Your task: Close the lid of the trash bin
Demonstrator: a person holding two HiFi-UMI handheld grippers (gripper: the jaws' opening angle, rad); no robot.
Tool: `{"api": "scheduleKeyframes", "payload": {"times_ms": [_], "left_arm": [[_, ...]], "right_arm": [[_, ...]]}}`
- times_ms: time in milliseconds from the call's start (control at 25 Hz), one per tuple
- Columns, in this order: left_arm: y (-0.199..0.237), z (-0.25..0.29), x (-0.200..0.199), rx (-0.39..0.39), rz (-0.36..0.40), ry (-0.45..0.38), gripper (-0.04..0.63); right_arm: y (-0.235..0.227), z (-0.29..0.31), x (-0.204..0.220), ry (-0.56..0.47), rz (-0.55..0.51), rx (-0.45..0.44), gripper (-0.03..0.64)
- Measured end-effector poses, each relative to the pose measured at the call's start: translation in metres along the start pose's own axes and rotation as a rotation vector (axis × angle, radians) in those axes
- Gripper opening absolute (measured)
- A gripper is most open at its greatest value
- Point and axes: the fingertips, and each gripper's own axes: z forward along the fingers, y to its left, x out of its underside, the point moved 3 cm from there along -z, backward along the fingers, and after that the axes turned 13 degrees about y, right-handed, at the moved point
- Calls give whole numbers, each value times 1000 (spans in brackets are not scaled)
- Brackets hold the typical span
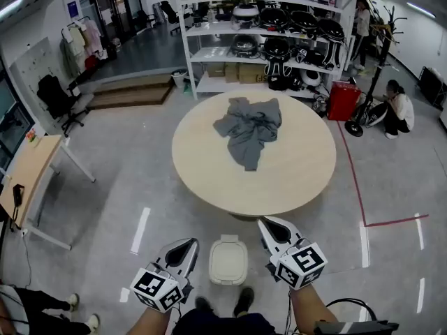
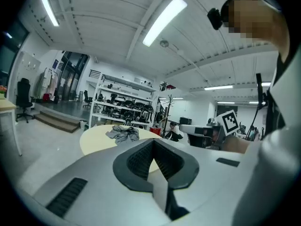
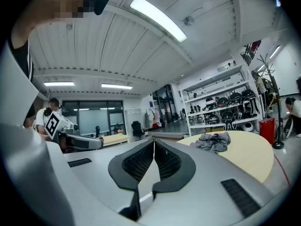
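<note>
Your left tool (image 1: 183, 250) and right tool (image 1: 274, 230): jaws pinched together, empty. Trash bin (image 1: 228, 259) on near floor between them. Lid looks flat already; if not seated, lower one tool and press.

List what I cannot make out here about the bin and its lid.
- Lid of the bin: the head view looks straight down on it, so I cannot tell whether it is fully shut or slightly ajar.
- Bin sides and hinge: hidden under its own top in the head view.
- Both gripper views: they show the table and the room, and the bin lies outside them.
</note>
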Motion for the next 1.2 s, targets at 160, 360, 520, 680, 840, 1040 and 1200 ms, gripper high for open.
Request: {"api": "scheduleKeyframes", "payload": {"times_ms": [160, 360, 520, 680, 840, 1040, 1200], "left_arm": [[-8, -24, 17, 3, -37, 13, 0], [-24, -70, 34, 41, 5, -38, 0], [-27, -127, 67, 55, 35, -58, 0], [-29, -181, 107, 62, 53, -57, 0], [-44, -229, 131, 109, 33, -56, 0], [-64, -280, 142, 135, 31, -64, 0], [-83, -311, 148, 132, 45, -82, 0]], "right_arm": [[25, -12, -3, -20, -8, -15, 11], [78, -37, 4, -30, -53, 12, 11], [138, -58, 28, -21, -58, 51, 11], [200, -84, 64, 15, -35, 84, 11], [251, -113, 91, 60, 4, 113, 11], [300, -146, 92, 65, -4, 137, 11], [327, -172, 93, 45, -27, 130, 11]]}}
